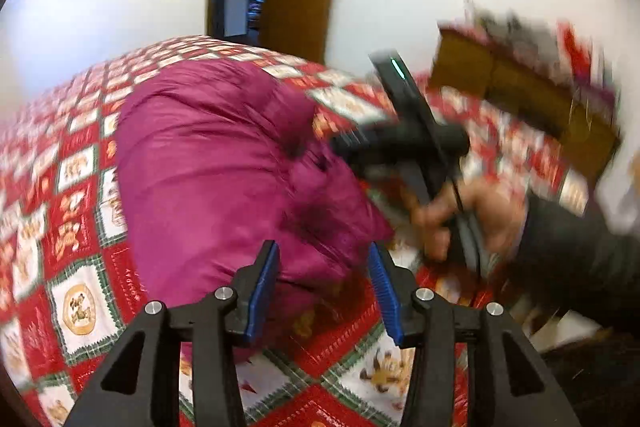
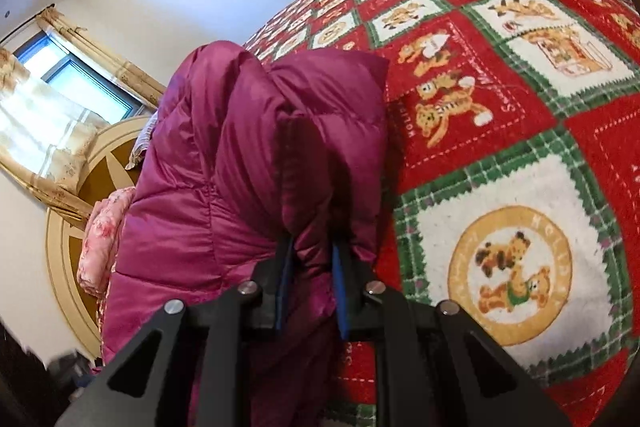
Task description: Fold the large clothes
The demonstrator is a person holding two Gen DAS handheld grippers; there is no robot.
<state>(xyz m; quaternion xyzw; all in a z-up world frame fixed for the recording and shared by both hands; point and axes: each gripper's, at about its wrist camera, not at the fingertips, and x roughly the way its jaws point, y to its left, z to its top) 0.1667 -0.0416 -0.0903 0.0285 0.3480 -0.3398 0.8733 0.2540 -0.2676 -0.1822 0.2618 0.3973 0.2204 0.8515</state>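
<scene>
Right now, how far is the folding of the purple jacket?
Done: the puffer jacket lies bunched into a thick bundle on the teddy-bear quilt. In hand: the right claw pinches a fold of it; the left claw is open and empty. Left: flattening and a neat final fold.

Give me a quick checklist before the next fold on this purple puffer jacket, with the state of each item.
1. Right gripper clamped on the jacket: ok, fabric is bunched between its fingers.
2. Left gripper free to take a new hold: ok, it is open with nothing pinched.
3. Jacket fully supported on the quilt: ok in the left wrist view.
4. Jacket flat and smooth: not ok, it is bunched and puffy.
5. Left gripper clear of the right hand: ok, but close.
6. Sleeves tucked in: cannot tell.
</scene>
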